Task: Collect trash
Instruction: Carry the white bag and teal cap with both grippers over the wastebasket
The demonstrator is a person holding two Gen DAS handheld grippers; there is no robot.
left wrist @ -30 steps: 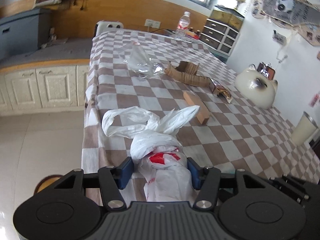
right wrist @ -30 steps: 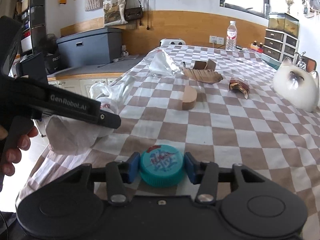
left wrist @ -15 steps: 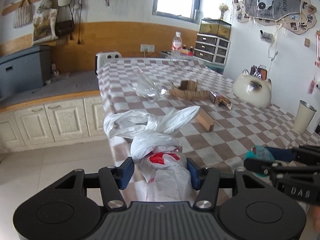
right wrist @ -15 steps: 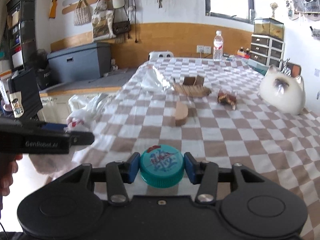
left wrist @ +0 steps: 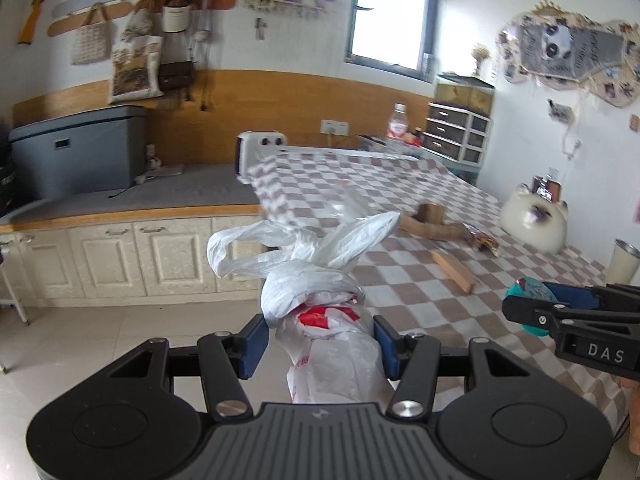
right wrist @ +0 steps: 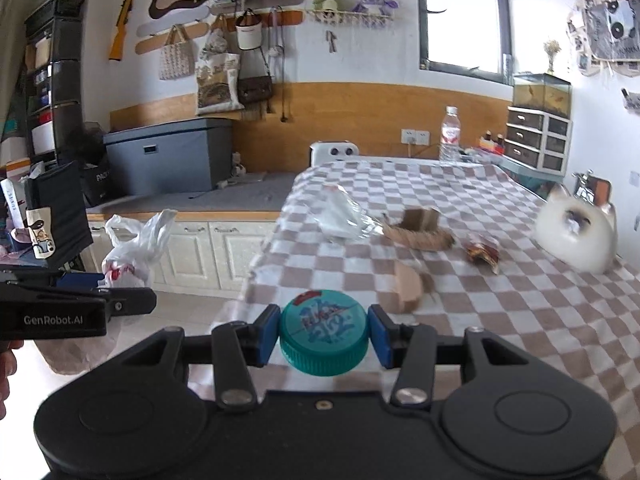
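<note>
Left gripper (left wrist: 320, 340) is clamped on the white bag (left wrist: 316, 292), pads squeezing its bunched neck from both sides. The bag runs lengthwise straight out from the jaws, knotted handles flaring toward twelve o'clock, off the table's (left wrist: 400, 292) near edge. Right gripper (right wrist: 323, 334) pinches a teal cap (right wrist: 323, 332) dead centre between its pads, flat face up, over the table edge. Cardboard (right wrist: 416, 230) and a wrapper (right wrist: 482, 252) lie on the cloth at one o'clock.

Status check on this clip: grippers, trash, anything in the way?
Left gripper shut on white bag. Right gripper shut on teal lid. Wrappers, cardboard on table. Nothing between them.
</note>
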